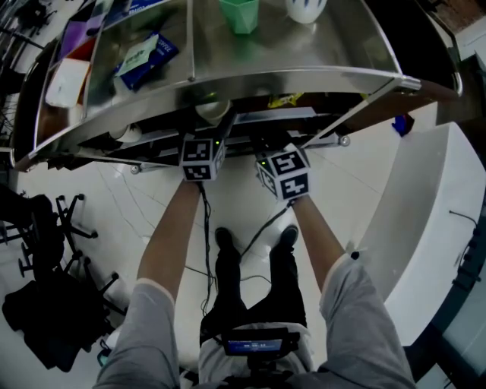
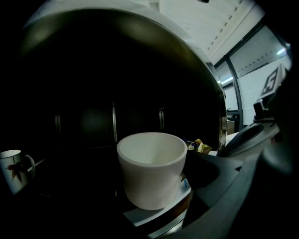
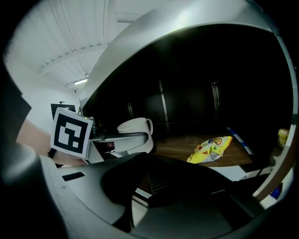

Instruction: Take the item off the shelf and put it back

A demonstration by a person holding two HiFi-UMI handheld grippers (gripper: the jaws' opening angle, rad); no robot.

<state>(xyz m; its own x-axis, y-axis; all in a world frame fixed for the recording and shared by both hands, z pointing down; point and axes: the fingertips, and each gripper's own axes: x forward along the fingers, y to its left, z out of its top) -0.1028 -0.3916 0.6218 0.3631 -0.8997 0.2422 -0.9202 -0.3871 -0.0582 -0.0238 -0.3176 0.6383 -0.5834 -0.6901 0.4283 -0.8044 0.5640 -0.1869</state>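
A plain white cup (image 2: 152, 170) fills the left gripper view, tilted and resting against the right jaw's white pad (image 2: 161, 212). In the right gripper view the same cup (image 3: 135, 128), handle to the right, stands over the dark wooden lower shelf (image 3: 187, 144) with a finger (image 3: 119, 137) of the left gripper across its side. My left gripper is shut on it. In the head view both marker cubes (image 1: 201, 157) (image 1: 287, 175) sit at the shelf's front edge, and the jaws are hidden under the steel top shelf (image 1: 304, 76). My right gripper (image 3: 145, 186) holds nothing, its jaws together.
A yellow snack bag (image 3: 210, 148) lies on the lower shelf to the right. A patterned mug (image 2: 14, 170) stands far left. The top shelf carries a green cup (image 1: 239, 14) and a blue-white packet (image 1: 144, 57). A white counter (image 1: 425, 213) is at right, black gear (image 1: 45, 228) at left.
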